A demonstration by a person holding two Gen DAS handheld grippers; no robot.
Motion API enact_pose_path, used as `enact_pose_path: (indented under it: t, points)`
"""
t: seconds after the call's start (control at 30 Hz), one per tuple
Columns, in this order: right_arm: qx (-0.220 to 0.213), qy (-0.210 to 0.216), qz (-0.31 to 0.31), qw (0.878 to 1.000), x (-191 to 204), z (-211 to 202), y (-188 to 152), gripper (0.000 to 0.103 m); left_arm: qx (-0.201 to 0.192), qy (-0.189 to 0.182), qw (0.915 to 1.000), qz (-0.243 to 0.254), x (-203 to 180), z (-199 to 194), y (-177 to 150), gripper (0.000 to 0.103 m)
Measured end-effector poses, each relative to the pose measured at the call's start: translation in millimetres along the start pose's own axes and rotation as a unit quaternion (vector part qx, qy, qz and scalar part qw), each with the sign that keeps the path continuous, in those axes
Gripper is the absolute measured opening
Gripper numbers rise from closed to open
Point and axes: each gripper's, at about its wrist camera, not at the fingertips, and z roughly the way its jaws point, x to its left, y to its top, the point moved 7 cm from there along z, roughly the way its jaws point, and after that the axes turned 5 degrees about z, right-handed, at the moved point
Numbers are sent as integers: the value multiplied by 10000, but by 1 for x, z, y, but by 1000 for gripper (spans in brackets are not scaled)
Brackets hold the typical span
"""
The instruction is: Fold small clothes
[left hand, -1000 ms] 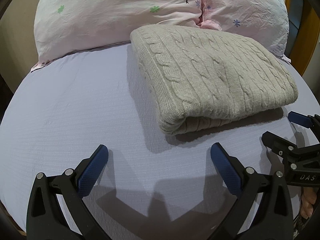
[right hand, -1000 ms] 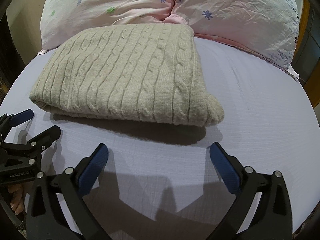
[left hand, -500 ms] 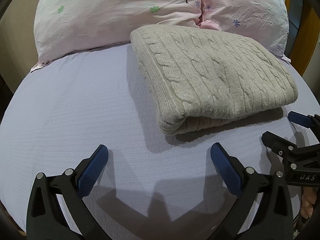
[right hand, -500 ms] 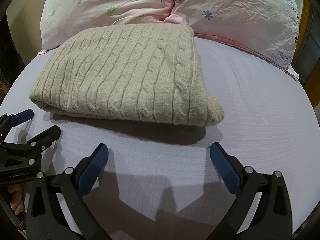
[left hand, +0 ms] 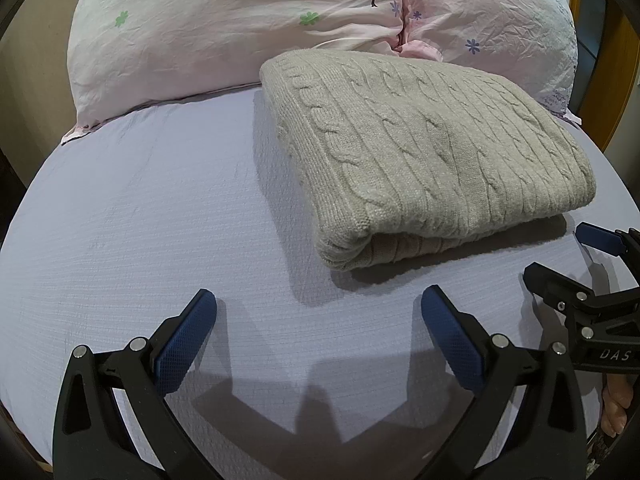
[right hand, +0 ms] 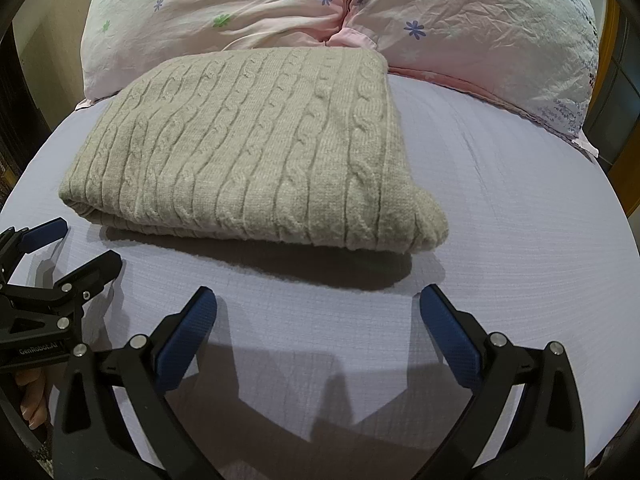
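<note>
The folded beige cable-knit sweater (left hand: 432,152) lies just ahead of both wide-spread, empty grippers: left gripper (left hand: 318,320), right gripper (right hand: 318,316). It looks thick, soft and floppy. Its rounded near fold seems the best place to pinch.

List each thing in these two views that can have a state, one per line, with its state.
sweater: folded, flat on the bed sheet, untouched.
left gripper: open, empty, short of the sweater.
right gripper: open, empty, short of the sweater.
pillows: side by side, wrinkled, behind the sweater.
bed sheet: spread smooth.
</note>
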Motion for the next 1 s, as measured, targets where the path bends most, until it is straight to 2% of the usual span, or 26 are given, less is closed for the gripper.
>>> enact_pose_path:
  t: [1.0]
  points:
    - [1,9,-12,10000,0,0,0,101,-16,-5,10000,7,-1,1,1,102]
